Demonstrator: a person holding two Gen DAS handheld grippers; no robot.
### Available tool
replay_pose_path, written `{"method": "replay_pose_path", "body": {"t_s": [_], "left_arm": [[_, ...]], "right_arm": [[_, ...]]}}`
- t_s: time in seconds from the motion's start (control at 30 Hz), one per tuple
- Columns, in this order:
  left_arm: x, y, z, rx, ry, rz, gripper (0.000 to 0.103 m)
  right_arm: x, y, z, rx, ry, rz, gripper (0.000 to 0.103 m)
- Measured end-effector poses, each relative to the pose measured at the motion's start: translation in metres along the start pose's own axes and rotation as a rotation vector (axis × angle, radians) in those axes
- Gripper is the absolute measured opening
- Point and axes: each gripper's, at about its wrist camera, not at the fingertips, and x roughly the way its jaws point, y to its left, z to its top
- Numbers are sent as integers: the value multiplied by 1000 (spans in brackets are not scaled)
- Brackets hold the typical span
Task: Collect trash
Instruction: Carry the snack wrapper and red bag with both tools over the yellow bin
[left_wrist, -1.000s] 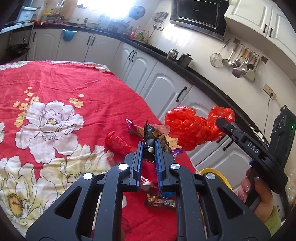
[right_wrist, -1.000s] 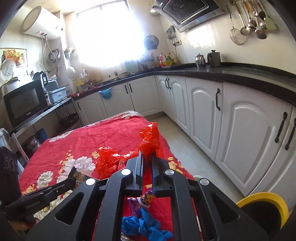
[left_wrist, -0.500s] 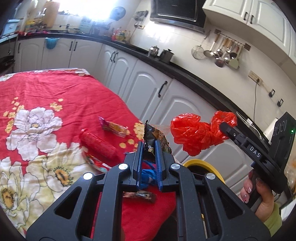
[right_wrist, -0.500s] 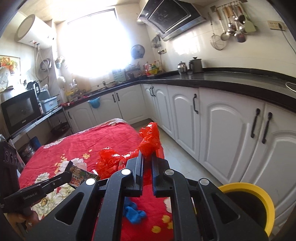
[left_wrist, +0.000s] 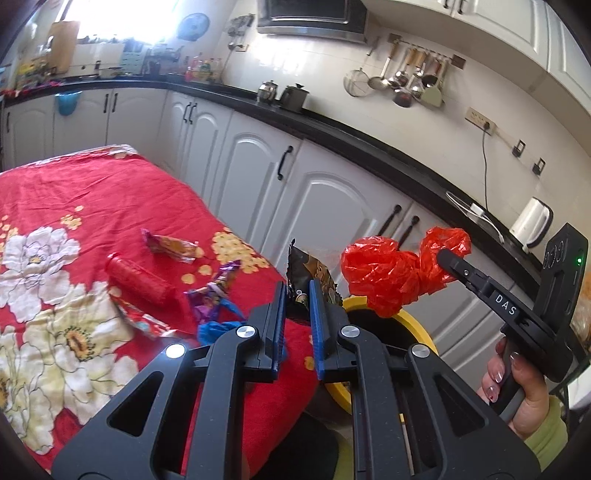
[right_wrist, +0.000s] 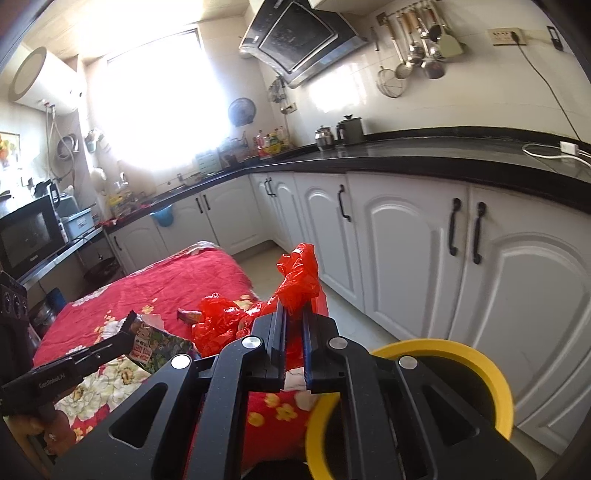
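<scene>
**Both grippers loaded, right by the bin**

The yellow-rimmed bin (left_wrist: 421, 338) is the landmark here. Left of it, loose wrappers (left_wrist: 168, 246) sit on the red floral cloth (left_wrist: 92, 192). The left gripper (left_wrist: 297, 291) is clamped on a dark snack packet (left_wrist: 314, 275) at the bin's near rim. The right gripper (right_wrist: 293, 314) is pinching a crumpled red plastic bag (right_wrist: 299, 280), held just above the bin.

White cabinets (right_wrist: 406, 258) under black counter (right_wrist: 424, 158); bright window (right_wrist: 155, 103).
</scene>
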Motion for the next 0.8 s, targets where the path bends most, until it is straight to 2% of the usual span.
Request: {"method": "replay_pose_path", "body": {"t_s": [0.8], "left_arm": [[39, -68, -22, 140, 84, -48, 8]], "right_arm": [[-41, -76, -23, 82, -22, -137, 7]]}}
